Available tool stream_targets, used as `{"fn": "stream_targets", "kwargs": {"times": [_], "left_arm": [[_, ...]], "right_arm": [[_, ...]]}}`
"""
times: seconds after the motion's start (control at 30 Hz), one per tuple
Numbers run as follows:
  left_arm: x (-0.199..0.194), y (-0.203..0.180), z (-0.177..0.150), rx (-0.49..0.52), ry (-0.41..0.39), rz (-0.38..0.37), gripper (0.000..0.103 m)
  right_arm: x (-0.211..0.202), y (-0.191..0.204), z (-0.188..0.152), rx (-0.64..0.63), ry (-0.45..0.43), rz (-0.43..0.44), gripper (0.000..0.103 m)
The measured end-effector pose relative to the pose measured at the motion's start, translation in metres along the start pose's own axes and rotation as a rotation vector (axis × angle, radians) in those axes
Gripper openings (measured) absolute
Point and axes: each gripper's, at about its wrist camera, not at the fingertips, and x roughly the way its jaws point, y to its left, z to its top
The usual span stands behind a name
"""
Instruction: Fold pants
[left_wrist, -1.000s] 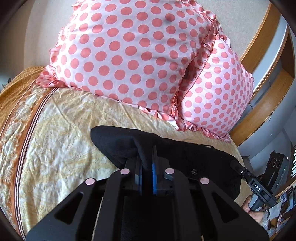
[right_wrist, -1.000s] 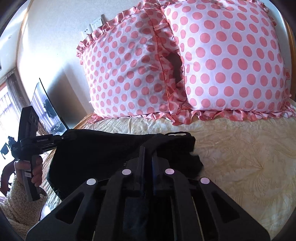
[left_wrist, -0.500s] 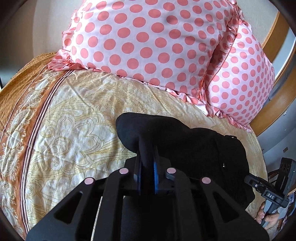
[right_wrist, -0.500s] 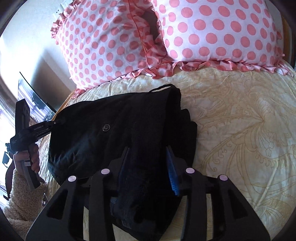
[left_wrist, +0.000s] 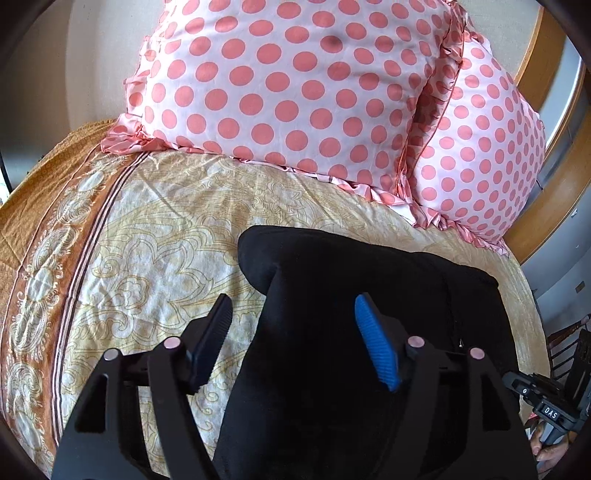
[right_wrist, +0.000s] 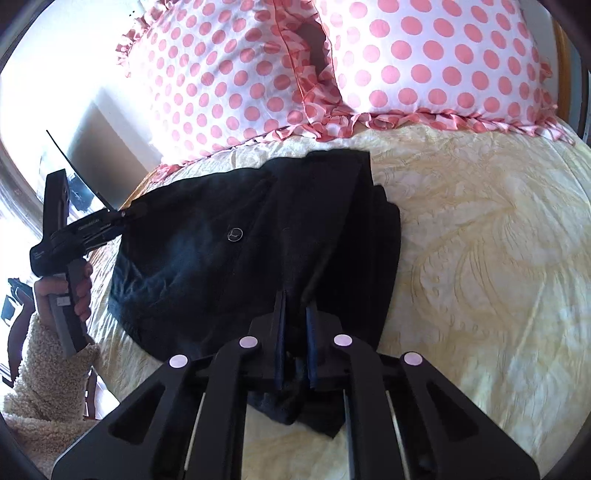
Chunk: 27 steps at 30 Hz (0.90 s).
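- Both grippers have dropped toward the bedspread (left_wrist: 155, 236); the black pants (right_wrist: 258, 236) now lie folded below the polka-dot pillows (left_wrist: 295, 92).
- Left gripper (left_wrist: 291, 332) has just opened wide, fabric loose between its jaws.
- Right gripper (right_wrist: 295, 317), nearly closed, pinches the hem; judged next: release, then smooth.

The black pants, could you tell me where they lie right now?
The folded black pants lie on the yellow patterned bedspread, just below the pink polka-dot pillows.

Only legible text: "DAS", white letters on a small black label on the black handheld right tool (left_wrist: 550, 413), bottom right of left wrist view. Left tool's side lettering in right wrist view too blurred.
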Motion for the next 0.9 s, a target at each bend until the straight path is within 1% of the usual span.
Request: {"fn": "stream_targets", "kwargs": {"times": [0.03, 0.07, 0.1, 0.13, 0.17, 0.2, 0.23, 0.3, 0.37, 0.4, 0.43, 0.5, 0.6, 0.7, 0.77, 0.83, 0.87, 0.9], "left_arm": [[0.001, -0.001, 0.0, 0.009, 0.003, 0.007, 0.075], [0.004, -0.001, 0.001, 0.02, 0.011, 0.014, 0.076], [0.006, -0.002, 0.001, 0.026, 0.019, 0.019, 0.076], [0.008, -0.002, 0.0, 0.028, 0.027, 0.02, 0.076], [0.01, -0.001, -0.002, 0.028, 0.032, 0.019, 0.076], [0.011, 0.0, -0.003, 0.026, 0.034, 0.017, 0.076], [0.011, 0.0, -0.004, 0.024, 0.036, 0.016, 0.077], [0.013, 0.001, -0.004, 0.022, 0.039, 0.015, 0.077], [0.015, 0.002, -0.004, 0.02, 0.042, 0.015, 0.077], [0.016, 0.002, -0.004, 0.019, 0.045, 0.012, 0.077], [0.017, 0.002, -0.004, 0.019, 0.048, 0.011, 0.077], [0.019, 0.001, -0.005, 0.026, 0.055, 0.009, 0.077], [0.021, -0.001, -0.006, 0.033, 0.062, 0.008, 0.076], [0.025, -0.001, -0.007, 0.033, 0.074, 0.003, 0.075], [0.028, -0.002, -0.007, 0.032, 0.084, -0.001, 0.075], [0.032, -0.002, -0.009, 0.031, 0.095, -0.006, 0.075], [0.034, -0.003, -0.009, 0.03, 0.101, -0.006, 0.073], [0.035, -0.004, -0.01, 0.032, 0.105, -0.01, 0.07]], "right_arm": [[0.004, 0.001, -0.004, -0.019, 0.01, -0.03, 0.011], [0.008, 0.001, -0.005, -0.028, 0.011, -0.064, 0.011], [0.008, 0.001, -0.004, -0.019, 0.003, -0.083, 0.019], [0.004, 0.002, -0.003, -0.013, -0.007, -0.099, 0.031], [0.0, 0.003, 0.0, -0.021, -0.024, -0.128, 0.04], [-0.003, 0.004, 0.002, -0.035, -0.043, -0.153, 0.065], [-0.005, 0.005, 0.004, -0.055, -0.066, -0.183, 0.081], [-0.002, 0.003, 0.008, -0.064, -0.057, -0.211, 0.081], [0.007, -0.007, 0.012, -0.036, -0.035, -0.174, 0.079], [0.013, -0.012, 0.013, -0.022, -0.017, -0.152, 0.074], [0.018, -0.016, 0.013, -0.006, -0.001, -0.136, 0.066], [0.03, -0.025, 0.015, 0.032, 0.03, -0.083, 0.062], [0.038, -0.033, 0.017, 0.071, 0.037, -0.05, 0.063], [0.041, -0.036, 0.02, 0.084, 0.03, -0.043, 0.064], [0.043, -0.038, 0.021, 0.081, 0.016, -0.032, 0.066], [0.044, -0.037, 0.023, 0.07, 0.009, -0.023, 0.07], [0.046, -0.034, 0.024, 0.055, 0.005, -0.031, 0.07], [0.047, -0.031, 0.024, 0.032, 0.004, -0.038, 0.067]]}}
